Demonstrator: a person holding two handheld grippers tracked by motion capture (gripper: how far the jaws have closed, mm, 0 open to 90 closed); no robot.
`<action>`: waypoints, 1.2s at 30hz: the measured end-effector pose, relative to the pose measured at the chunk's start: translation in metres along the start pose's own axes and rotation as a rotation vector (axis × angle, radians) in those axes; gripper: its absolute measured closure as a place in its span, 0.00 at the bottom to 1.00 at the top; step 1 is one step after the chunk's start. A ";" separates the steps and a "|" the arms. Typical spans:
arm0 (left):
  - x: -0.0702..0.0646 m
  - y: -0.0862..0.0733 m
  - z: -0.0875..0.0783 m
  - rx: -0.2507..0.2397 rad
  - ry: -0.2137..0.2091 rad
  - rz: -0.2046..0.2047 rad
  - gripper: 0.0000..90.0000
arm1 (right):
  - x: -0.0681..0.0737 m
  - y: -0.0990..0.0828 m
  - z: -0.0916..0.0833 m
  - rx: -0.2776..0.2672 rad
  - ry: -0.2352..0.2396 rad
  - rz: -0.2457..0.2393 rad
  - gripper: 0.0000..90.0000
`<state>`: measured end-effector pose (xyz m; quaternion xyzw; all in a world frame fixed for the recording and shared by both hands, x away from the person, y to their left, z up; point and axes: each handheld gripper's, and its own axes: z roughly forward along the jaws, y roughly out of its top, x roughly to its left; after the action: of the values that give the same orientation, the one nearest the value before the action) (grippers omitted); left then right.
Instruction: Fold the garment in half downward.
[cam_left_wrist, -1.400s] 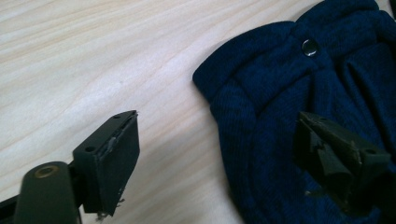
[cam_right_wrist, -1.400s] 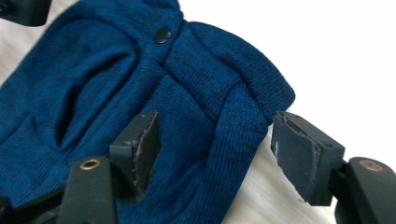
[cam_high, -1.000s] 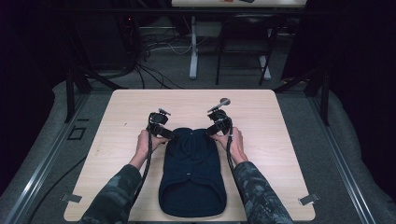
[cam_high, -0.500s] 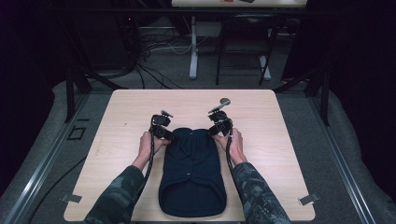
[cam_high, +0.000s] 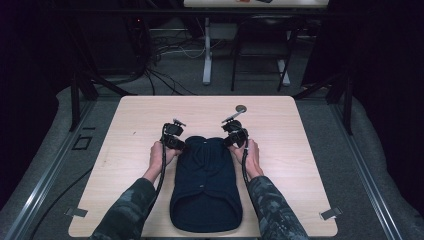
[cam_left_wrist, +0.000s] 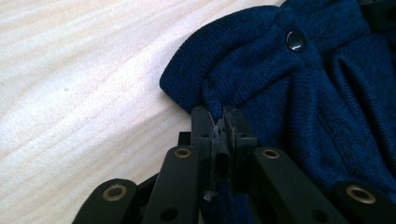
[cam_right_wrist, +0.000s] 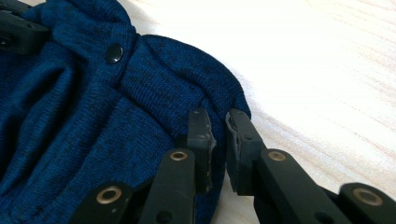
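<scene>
the dark blue knitted garment (cam_high: 206, 185) lay flat on the table (cam_high: 130, 125), its long axis running from the person's edge toward the far side, with the buttoned end farthest from the person. the left claw (cam_high: 176, 142) sat at the far left corner of that end and the right claw (cam_high: 235, 139) at the far right corner, so each hand was right at its own corner and neither had to reach across.

in the left gripper view the left claw (cam_left_wrist: 219, 122) had just been closing, and its jaws were pressed together on a fold of the knit edge (cam_left_wrist: 210, 98), with a dark button (cam_left_wrist: 295, 40) lying further along the fabric. in the right gripper view the right claw (cam_right_wrist: 215, 122) had also just been closing; a small gap showed between its tips, but the rounded fabric edge (cam_right_wrist: 219, 95) ran down between the jaws, and i judged it pinched there.

the garment stretched away from both claws toward the person, so the body of the cloth lay behind the grips. judging from this, the coming move would turn on lifting or drawing both corners together along that long axis; uneven pull would skew the cloth.
</scene>
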<state>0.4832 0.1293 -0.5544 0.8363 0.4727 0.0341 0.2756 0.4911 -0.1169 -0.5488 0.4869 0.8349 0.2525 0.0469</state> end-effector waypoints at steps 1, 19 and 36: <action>0.000 -0.001 0.000 -0.008 -0.002 -0.002 0.94 | 0.000 -0.001 0.000 -0.009 0.002 0.001 0.90; -0.008 -0.003 -0.028 -0.134 0.002 0.078 0.95 | 0.012 -0.003 -0.036 -0.143 -0.020 -0.100 0.90; -0.019 0.002 -0.053 -0.197 0.012 0.149 0.95 | 0.021 -0.004 -0.066 -0.220 -0.035 -0.180 0.90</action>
<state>0.4577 0.1360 -0.5049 0.8379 0.4052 0.1057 0.3501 0.4553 -0.1262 -0.4898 0.4064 0.8414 0.3289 0.1370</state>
